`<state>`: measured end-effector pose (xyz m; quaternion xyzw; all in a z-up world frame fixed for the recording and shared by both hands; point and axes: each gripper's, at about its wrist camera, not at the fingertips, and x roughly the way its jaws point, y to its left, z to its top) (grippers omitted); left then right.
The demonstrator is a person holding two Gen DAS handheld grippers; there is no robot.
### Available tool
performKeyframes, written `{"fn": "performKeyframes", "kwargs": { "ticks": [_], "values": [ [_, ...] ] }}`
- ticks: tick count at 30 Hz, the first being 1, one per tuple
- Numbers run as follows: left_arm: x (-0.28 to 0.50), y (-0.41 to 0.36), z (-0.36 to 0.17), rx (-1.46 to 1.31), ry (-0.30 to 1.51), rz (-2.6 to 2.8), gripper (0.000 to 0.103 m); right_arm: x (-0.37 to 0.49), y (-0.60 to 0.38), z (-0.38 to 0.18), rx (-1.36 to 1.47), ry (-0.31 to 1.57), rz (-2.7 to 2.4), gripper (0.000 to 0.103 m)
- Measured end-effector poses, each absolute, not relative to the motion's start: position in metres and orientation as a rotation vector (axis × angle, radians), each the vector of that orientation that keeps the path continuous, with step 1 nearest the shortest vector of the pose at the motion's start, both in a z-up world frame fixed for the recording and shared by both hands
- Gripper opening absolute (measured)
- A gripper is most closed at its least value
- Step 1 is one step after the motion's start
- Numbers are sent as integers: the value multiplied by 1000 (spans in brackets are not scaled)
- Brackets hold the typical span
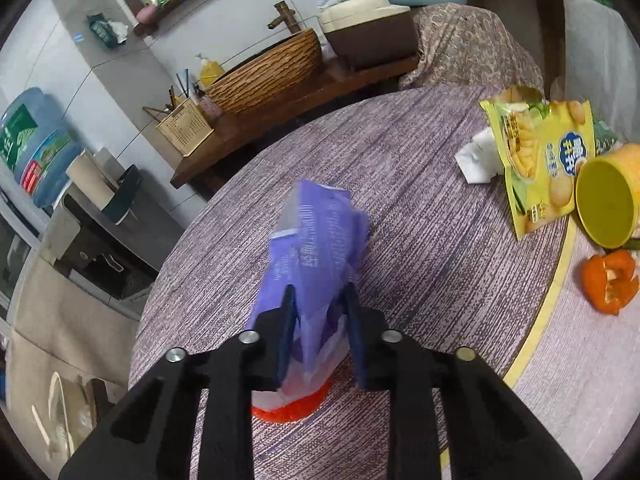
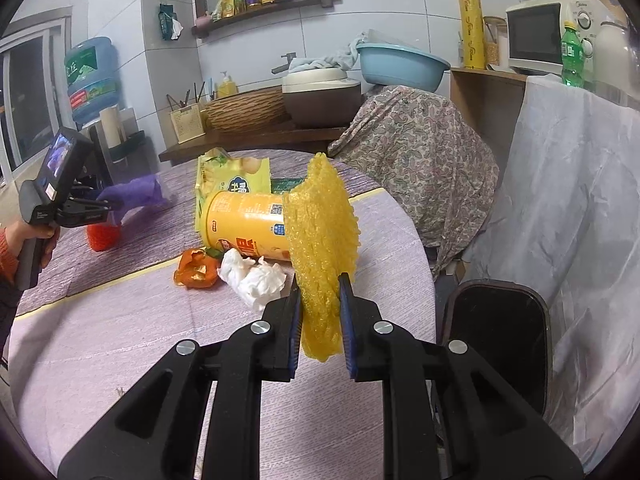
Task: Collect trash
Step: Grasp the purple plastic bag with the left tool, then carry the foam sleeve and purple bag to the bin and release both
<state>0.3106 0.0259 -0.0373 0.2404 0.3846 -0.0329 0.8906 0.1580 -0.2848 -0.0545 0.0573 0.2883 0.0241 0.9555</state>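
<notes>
Right now my left gripper point(image 1: 320, 300) has its blue-padded fingers point(image 1: 289, 320) pinched narrow on a crumpled purple plastic wrapper point(image 1: 320, 240), which stands up between them over the round table point(image 1: 420, 240) with its woven purplish cloth. Just under that wrapper, at the base of the fingers, I see a red mesh piece point(image 1: 288, 412) resting on the cloth. From the right wrist camera, my right gripper point(image 2: 320, 292) is clamped on a yellow foam net sleeve point(image 2: 320, 232), held upright and lifted off the table, its top edge rising in front of the other litter. Behind it a yellow snack canister point(image 2: 248, 224) lies on its side, touching a yellow chip bag point(image 2: 236, 180) propped behind it. Near the canister's open end sit an orange peel point(image 2: 196, 268) and, just beside the peel, a crumpled white tissue point(image 2: 256, 280). Off the table's right edge, low down, I can make out a dark trash bin point(image 2: 496, 332) with its mouth open. Beyond the table, a chair is draped in a paisley cloth point(image 2: 420, 160), and a blue basin point(image 2: 400, 64) sits on the counter behind.
</notes>
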Motion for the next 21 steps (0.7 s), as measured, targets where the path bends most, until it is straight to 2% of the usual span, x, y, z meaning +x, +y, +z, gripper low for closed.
{"fn": "performKeyframes", "kwargs": {
  "ticks": [6,14,21],
  "values": [
    [290,41,-7,350,698,-87,13,152,-286,-53,135,563,58,18],
    [233,41,28,164,572,-210,12,134,-294,-50,166,531,71,18],
    [180,10,34,51,526,-336,12,111,-305,-50,185,510,84,18]
  ]
}}
